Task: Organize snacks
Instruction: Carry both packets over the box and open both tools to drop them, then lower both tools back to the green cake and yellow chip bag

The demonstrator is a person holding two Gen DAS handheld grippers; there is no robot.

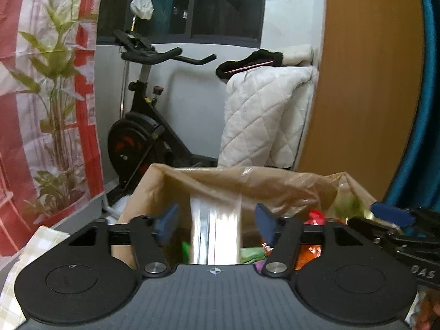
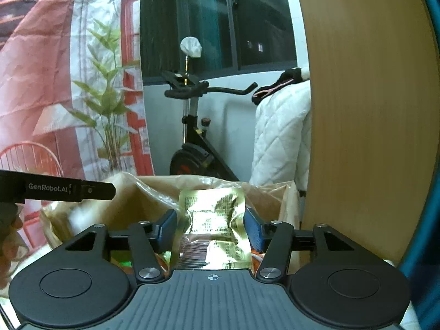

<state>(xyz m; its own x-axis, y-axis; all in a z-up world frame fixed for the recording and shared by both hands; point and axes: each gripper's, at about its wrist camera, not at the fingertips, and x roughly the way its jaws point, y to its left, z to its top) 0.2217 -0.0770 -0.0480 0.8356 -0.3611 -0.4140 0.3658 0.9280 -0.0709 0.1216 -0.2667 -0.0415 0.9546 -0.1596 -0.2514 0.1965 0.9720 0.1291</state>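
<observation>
Holding: we are gripping a gold snack packet [image 2: 213, 228] in the right hand-held gripper [image 2: 210, 227] above the lined box [image 2: 154, 189], probably ready to drop it in.
Releasing: our left hand-held gripper [image 1: 214, 224] is standing open around a blurred silver packet [image 1: 216, 228] over the same box.

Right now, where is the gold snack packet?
In the right wrist view the gold snack packet stands between the right gripper fingers, above the open cardboard box with its plastic liner, in front of the exercise bike.
</observation>
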